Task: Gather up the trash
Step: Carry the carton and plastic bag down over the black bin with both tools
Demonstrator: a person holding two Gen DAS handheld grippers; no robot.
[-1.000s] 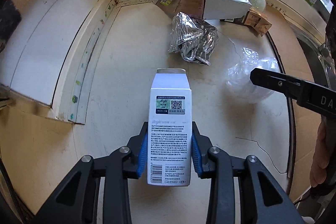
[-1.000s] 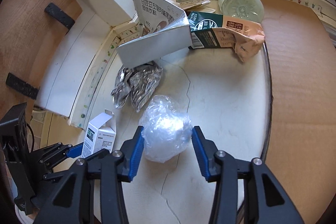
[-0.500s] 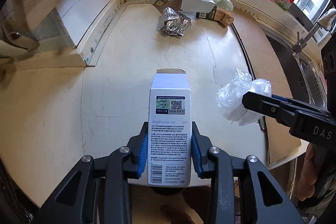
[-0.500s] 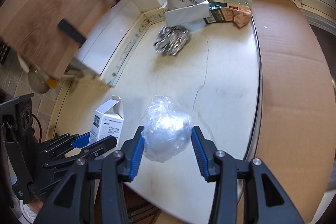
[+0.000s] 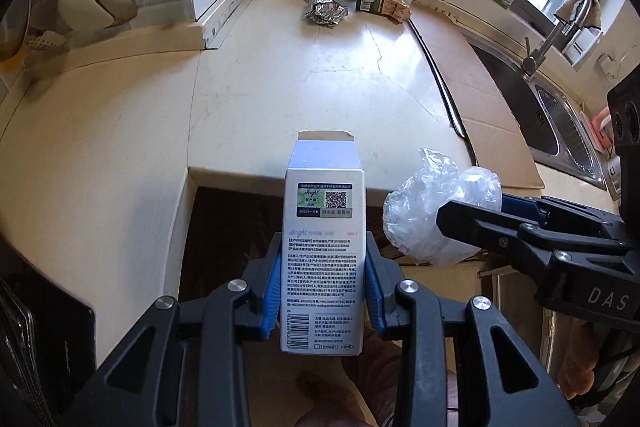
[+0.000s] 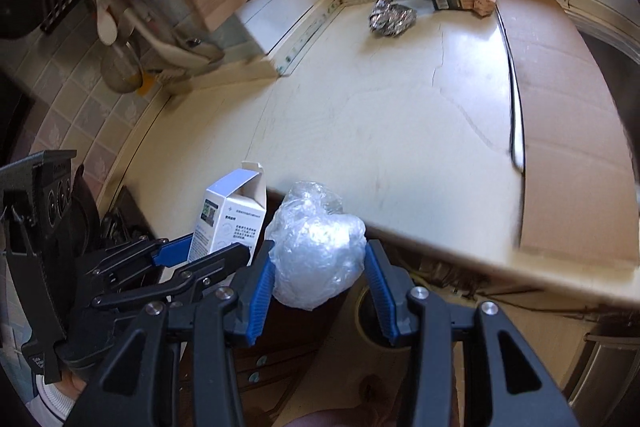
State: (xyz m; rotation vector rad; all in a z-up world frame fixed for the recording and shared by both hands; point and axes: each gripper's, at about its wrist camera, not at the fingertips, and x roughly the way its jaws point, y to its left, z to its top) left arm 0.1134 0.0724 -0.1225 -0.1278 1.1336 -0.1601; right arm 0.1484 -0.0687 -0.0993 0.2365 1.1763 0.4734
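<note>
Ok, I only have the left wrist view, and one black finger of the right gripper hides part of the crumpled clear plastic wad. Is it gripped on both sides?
Observer: Yes. In the right wrist view both blue pads of the right gripper press the crumpled clear plastic wad, one on each side.
Operator: Any bin below it?
Observer: A dark round opening with a pale rim shows just under the right jaw. I cannot tell whether it is a bin.
Operator: And my box?
Observer: The left gripper holds the white cardboard box with its side panel towards this camera. That panel carries a round mark and small print.
</note>
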